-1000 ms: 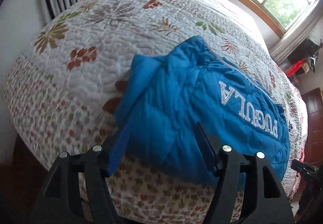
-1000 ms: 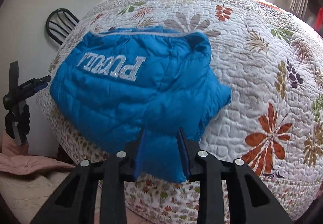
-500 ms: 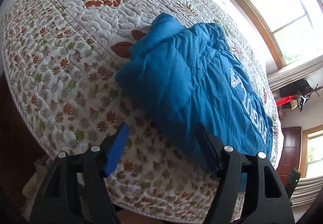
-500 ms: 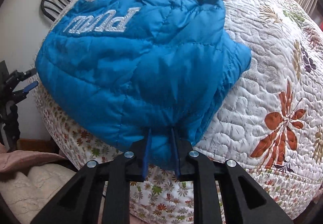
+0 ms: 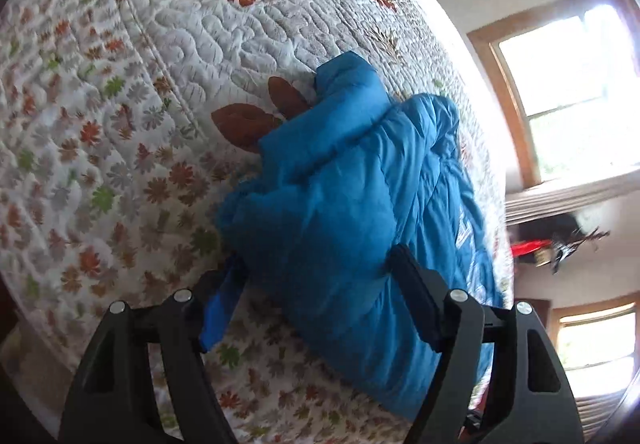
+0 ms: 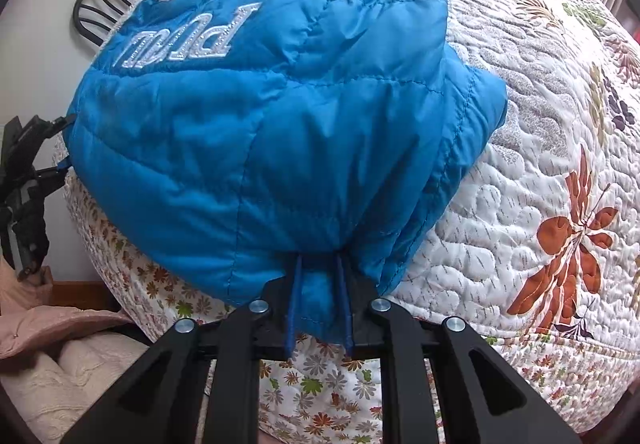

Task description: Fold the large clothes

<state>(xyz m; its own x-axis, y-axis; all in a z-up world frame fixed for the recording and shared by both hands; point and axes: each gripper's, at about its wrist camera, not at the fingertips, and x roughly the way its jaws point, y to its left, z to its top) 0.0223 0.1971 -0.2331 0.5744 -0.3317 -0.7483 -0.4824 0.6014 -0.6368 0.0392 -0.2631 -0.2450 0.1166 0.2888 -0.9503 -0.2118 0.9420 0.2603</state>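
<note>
A blue puffer jacket (image 6: 260,115) with silver lettering lies bunched near the edge of the bed. My right gripper (image 6: 319,260) points steeply down and is shut on the jacket's near hem, with a fold of blue fabric pinched between its pads. In the left wrist view, the other end of the jacket (image 5: 352,211) sits between the wide-set fingers of my left gripper (image 5: 316,260). Its jaws are opening, and the pads do not clearly press on the fabric. The left gripper (image 6: 28,171) also shows at the left edge of the right wrist view, beside the jacket.
The bed carries a white quilt (image 5: 120,123) printed with leaves and flowers, and its side drops away below both grippers. A black chair (image 6: 100,11) stands by the wall. A pink garment (image 6: 48,324) and a cream blanket (image 6: 48,384) lie low at the left. A window (image 5: 568,95) is beyond the bed.
The right jaws closed onto the jacket's hem as the gripper sank. The left gripper dropped and rolled towards the jacket's other end, which now lies between its fingers.
</note>
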